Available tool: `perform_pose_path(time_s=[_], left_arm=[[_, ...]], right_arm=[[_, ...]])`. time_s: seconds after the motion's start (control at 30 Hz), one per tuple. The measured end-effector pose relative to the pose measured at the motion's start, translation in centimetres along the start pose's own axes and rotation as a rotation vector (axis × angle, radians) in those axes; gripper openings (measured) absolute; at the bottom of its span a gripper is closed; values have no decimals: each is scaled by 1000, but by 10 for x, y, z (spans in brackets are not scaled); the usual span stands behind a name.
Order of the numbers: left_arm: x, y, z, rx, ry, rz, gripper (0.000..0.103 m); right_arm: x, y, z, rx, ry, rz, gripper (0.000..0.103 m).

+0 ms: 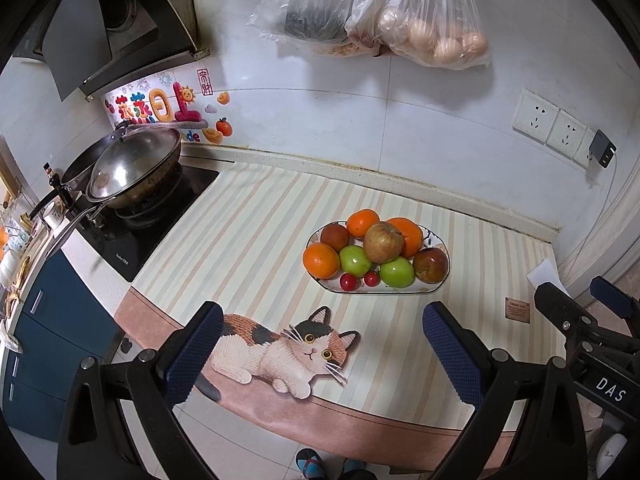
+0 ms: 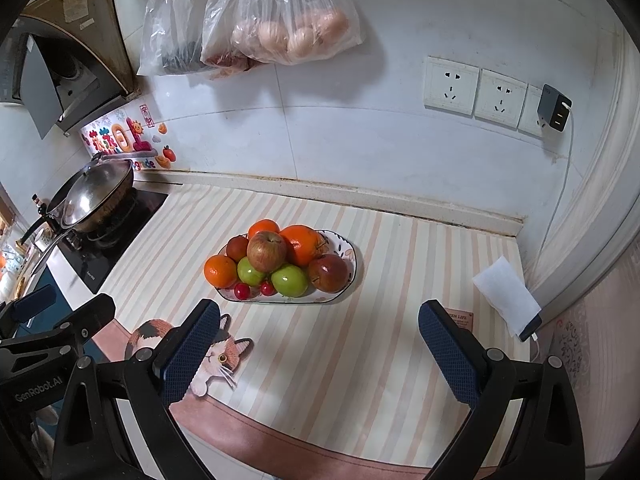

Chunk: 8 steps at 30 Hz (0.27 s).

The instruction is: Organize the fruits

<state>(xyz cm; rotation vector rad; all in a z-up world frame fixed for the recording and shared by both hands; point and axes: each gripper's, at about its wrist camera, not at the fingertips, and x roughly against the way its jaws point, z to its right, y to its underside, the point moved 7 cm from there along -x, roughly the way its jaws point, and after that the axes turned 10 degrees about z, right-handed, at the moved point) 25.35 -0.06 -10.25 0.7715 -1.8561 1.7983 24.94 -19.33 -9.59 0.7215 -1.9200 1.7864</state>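
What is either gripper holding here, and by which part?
Nothing. The left gripper and right gripper are both open and empty, short of the fruit plate.

Kitchen counter surroundings, off to the sides and up the wall

A striped mat (image 2: pixel 360 340) with a calico cat picture (image 1: pixel 280 348) is covering the counter; a lidded wok (image 1: pixel 132 168) is sitting on the black stove (image 1: pixel 132 236) at the left, under the range hood (image 1: pixel 100 28); clear plastic bags (image 2: pixel 256 20) are hanging on the tiled wall; a dark charger (image 2: pixel 554 108) is plugging into the wall sockets (image 2: pixel 476 88); a white cloth (image 2: pixel 506 292) is lying at the right corner.
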Motion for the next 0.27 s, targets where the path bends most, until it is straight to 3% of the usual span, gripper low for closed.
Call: perform_pose_path(time_s=[0.27], left_arm=[[0,-1,0,5,-7,9,102]], right_arm=[[2,0,1,-1,0,-1,101]])
